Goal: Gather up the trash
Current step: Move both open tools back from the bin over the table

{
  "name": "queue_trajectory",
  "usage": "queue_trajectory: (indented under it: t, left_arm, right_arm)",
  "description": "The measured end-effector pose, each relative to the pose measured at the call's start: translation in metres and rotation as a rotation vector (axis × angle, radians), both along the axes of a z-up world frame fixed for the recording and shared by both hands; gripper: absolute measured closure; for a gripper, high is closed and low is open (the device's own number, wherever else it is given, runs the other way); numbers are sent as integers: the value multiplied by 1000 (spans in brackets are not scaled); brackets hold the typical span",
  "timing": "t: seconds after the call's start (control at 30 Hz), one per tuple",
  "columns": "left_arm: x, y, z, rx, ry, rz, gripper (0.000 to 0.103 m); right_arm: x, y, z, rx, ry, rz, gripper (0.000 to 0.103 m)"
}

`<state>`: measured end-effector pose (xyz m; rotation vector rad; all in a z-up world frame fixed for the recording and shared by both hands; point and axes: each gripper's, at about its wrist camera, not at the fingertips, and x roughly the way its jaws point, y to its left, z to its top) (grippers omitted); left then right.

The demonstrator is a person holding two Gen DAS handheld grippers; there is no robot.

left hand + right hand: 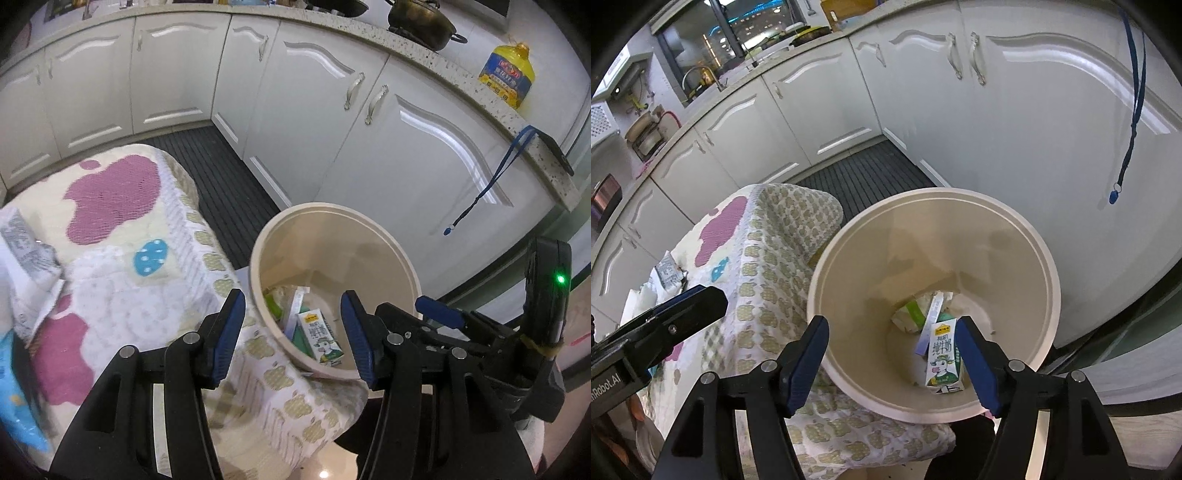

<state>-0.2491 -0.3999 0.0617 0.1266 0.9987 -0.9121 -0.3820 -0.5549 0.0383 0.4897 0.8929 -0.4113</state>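
Both claws hang spread and empty over the beige bin. Left claw, right claw. A milk carton lies inside, long axis toward 12. Crumpled paper waits on the cloth-covered surface at 9 o'clock, nearer the left claw.

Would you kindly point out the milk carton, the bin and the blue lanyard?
milk carton (943, 354): right wrist view, printed front face.
bin (849, 295): right wrist view, bare inner wall.
blue lanyard (1134, 122): right wrist view, hanging strap.
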Motion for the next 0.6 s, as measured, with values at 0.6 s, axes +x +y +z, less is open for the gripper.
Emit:
queue_trajectory:
  t: [0.6]
  left_arm:
    - [1, 95, 28, -2, -80, 156, 51]
  right_arm:
    - [31, 79, 28, -40, -63, 168, 33]
